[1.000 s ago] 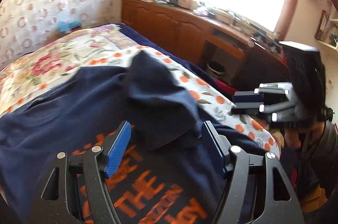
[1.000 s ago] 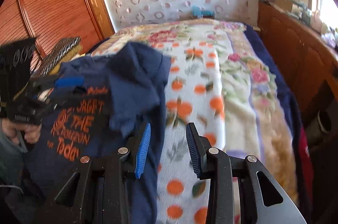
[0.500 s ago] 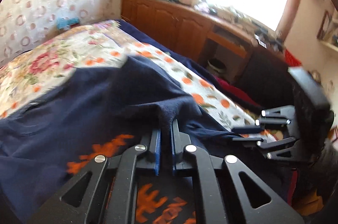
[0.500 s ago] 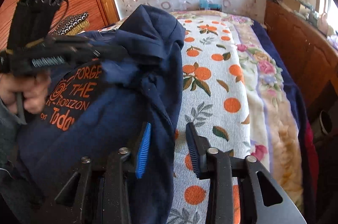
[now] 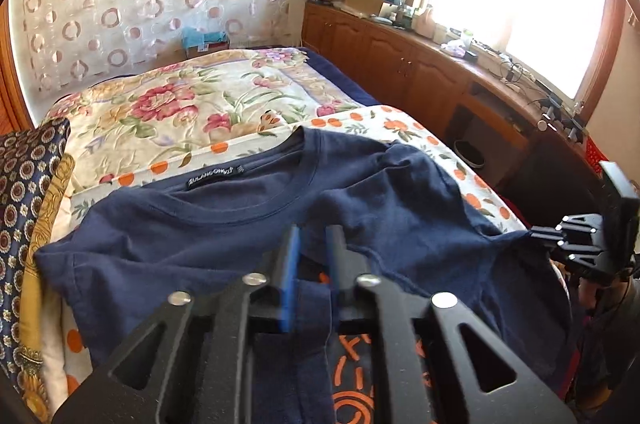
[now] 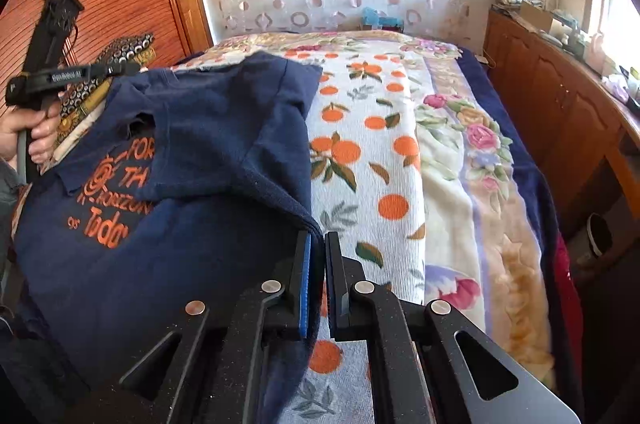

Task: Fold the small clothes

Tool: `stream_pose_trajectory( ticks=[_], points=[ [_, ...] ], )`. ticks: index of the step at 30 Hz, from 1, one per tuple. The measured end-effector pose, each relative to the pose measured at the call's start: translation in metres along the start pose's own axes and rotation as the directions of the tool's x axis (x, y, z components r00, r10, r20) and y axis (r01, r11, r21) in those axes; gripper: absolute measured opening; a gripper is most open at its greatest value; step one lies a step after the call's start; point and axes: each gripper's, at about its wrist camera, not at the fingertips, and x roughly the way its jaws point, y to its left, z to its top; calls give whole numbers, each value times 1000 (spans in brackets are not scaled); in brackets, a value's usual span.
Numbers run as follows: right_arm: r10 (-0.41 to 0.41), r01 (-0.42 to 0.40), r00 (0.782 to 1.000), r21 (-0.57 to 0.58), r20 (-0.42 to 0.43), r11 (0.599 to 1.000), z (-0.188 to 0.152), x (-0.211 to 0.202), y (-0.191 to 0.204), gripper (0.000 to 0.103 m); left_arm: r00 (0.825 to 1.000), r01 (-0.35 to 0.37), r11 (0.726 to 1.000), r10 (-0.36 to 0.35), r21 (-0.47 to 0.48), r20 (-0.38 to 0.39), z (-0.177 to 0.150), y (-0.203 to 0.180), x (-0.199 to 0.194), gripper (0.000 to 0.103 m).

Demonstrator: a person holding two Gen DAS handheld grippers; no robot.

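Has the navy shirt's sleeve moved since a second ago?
Yes. The sleeve, bunched up on the navy shirt before, now lies spread toward the orange-print blanket. Left tongs are opening; right tongs pinch the hem.

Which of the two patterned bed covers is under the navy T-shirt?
The white cover printed with oranges: the navy T-shirt lies on it. The cream rose-patterned blanket lies beyond it.

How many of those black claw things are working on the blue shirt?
2. The left claw hovers over the navy T-shirt below its collar, jaws opening with no cloth pinched between them. The right claw pinches the shirt's edge by the orange-print blanket.
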Motion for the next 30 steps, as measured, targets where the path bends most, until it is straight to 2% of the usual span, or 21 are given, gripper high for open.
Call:
stream_pose_trajectory(
  ticks=[1, 2, 3, 5, 7, 9, 14, 16, 18, 23, 26, 28, 29, 30],
  points=[
    [-12, 12, 1000, -2, 8, 1000, 0, -1, 2, 13, 1000, 23, 1000, -23, -7, -2, -2, 1, 2, 33],
    [-11, 11, 1000, -7, 20, 1000, 4, -2, 8, 13, 999, 41, 999, -41, -10, -5, -3, 3, 4, 39],
    [-4, 4, 1000, -18, 28, 1000, 8, -2, 13, 13, 999, 52, 999, -53, -12, -13, -3, 3, 7, 48],
    [-1, 2, 999, -45, 43, 999, 14, -1, 25, 17, 998, 51, 999, -52, -12, -34, -3, 3, 16, 54],
    [34, -30, 998, -58, 54, 998, 20, 1, 36, 27, 997, 49, 999, -50, -15, -50, 0, 4, 23, 63],
    [95, -93, 995, -68, 41, 993, 26, 10, 53, 29, 997, 41, 999, -42, -14, -59, 3, 6, 30, 63],
    [181, -181, 983, -133, -17, 974, 34, 40, 93, 31, 996, 43, 999, -44, -14, -79, 14, 13, 45, 63],
    [206, -211, 977, -159, -48, 965, 34, 52, 108, 31, 994, 60, 998, -60, 3, -95, 17, 12, 52, 55],
    [214, -225, 974, -177, -77, 958, 33, 61, 117, 31, 990, 77, 997, -74, 19, -124, 19, 11, 62, 52],
    [201, -216, 975, -214, -92, 953, 29, 67, 124, 31, 979, 69, 994, -51, 82, -198, 12, 0, 83, 52],
    [190, -206, 978, -244, -86, 948, 23, 65, 130, 31, 982, 47, 991, -23, 125, -189, 8, -5, 84, 51],
    [170, -185, 982, -280, -78, 942, 19, 61, 134, 31, 983, 45, 988, -18, 149, -183, 7, -10, 82, 35],
    [163, -177, 984, -290, -73, 941, 18, 60, 136, 31, 984, 47, 986, -18, 158, -180, 6, -12, 81, 31],
    [158, -172, 985, -291, -69, 941, 17, 60, 136, 28, 985, 39, 984, -8, 175, -175, 5, -15, 80, 20]
  ],
)
